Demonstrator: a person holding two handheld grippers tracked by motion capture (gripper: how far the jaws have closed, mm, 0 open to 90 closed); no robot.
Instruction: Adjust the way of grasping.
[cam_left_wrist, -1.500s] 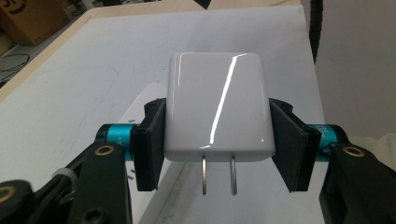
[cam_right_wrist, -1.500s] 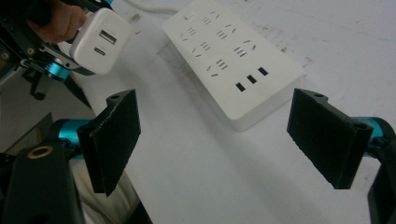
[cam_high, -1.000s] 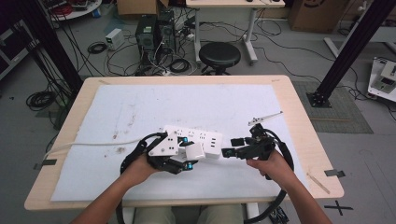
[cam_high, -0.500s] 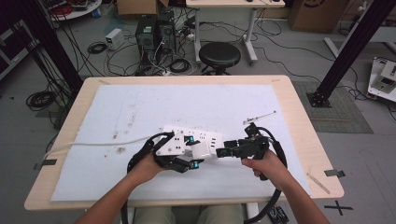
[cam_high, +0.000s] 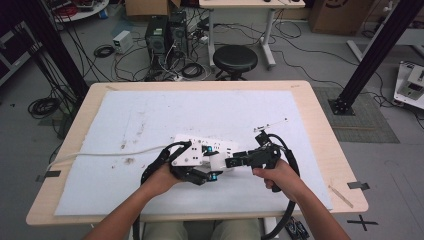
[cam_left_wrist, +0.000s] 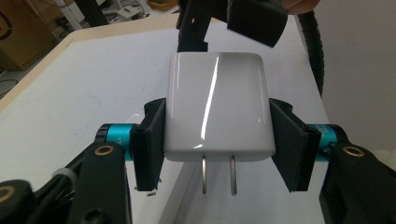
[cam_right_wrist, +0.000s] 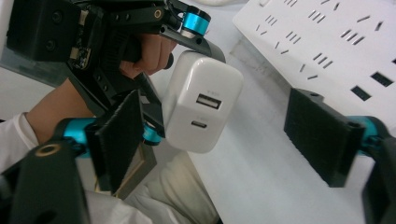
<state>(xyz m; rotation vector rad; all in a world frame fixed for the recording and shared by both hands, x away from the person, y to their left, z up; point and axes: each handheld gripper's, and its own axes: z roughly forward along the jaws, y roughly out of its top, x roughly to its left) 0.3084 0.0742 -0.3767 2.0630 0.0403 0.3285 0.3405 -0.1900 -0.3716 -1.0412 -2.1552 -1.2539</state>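
Clamping the charger (cam_left_wrist: 217, 107) by its sides above the desk (cam_high: 320, 125), prongs toward the camera, the left tool (cam_left_wrist: 217, 140) offers it to the right tool (cam_right_wrist: 224, 140), whose jaws have just been closing but stand wide, pads off it. This looks like a handover beside the power strip (cam_right_wrist: 327, 42). Next, the right must pinch the charger before the left releases.

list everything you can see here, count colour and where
usb charger: 1, white, two prongs, clamped between the left gripper's pads
power strip: 1, white, on the mat near the table's front
power strip cord: 1, white, trails off the left edge
mat: 1, white, covers the table
table: 1, light wood
stool: 1, black, behind the table
left gripper: 1, black, shut on the charger
right gripper: 1, black, jaws open and just been closing, facing the charger's ports
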